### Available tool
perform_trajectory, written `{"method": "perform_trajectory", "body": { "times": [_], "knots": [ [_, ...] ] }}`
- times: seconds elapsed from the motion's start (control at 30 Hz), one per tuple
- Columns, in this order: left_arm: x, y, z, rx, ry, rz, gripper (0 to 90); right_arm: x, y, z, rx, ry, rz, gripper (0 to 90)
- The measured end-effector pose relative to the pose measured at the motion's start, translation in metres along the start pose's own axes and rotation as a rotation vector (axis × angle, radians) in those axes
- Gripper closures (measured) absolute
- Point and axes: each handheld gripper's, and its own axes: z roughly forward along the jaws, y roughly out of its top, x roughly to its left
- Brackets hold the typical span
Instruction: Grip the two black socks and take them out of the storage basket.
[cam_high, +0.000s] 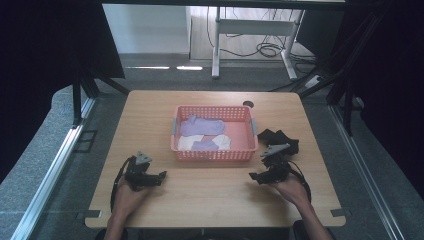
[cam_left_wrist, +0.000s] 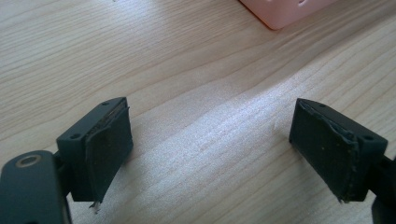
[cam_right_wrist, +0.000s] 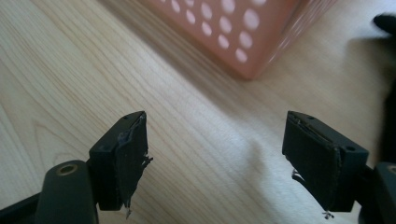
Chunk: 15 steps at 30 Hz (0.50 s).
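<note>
A pink perforated basket (cam_high: 215, 153) stands mid-table with purple socks (cam_high: 201, 125) and white socks (cam_high: 190, 142) lying inside. Black socks (cam_high: 278, 137) lie in a heap on the wood to its right. My left gripper (cam_high: 161, 176) rests low over the table at the front left, jaws wide apart with bare wood between them (cam_left_wrist: 210, 149). My right gripper (cam_high: 253, 176) hovers close to the table at the front right, near the basket's corner (cam_right_wrist: 252, 70); its jaws stand open with nothing between them (cam_right_wrist: 217, 158). A dark edge of the black socks (cam_right_wrist: 387, 21) shows at the top right of the right gripper view.
The wooden table (cam_high: 210, 200) has a round cable hole (cam_high: 248, 104) behind the basket. Beyond the far edge stands a white desk frame (cam_high: 250, 30) with cables on the floor. Black curtains hang at both sides.
</note>
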Motion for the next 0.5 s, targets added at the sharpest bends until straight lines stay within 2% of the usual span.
{"method": "perform_trajectory", "body": {
  "times": [0.1,0.2,0.27,0.5],
  "knots": [
    [0.0,0.0,0.0,0.0,0.0,0.0,12.9,0.002,-0.007,0.008,-0.007,0.007,0.01,22.2],
    [0.0,0.0,0.0,0.0,0.0,-0.002,13.0,0.003,-0.013,0.016,0.002,-0.001,-0.004,21.3],
    [0.0,0.0,0.0,-0.003,0.0,-0.006,12.9,0.003,-0.017,0.021,0.005,-0.01,-0.012,17.1],
    [0.0,0.0,0.0,0.0,0.0,-0.001,12.9,0.003,-0.022,0.022,-0.038,-0.012,0.0,16.2]
  ]
}}
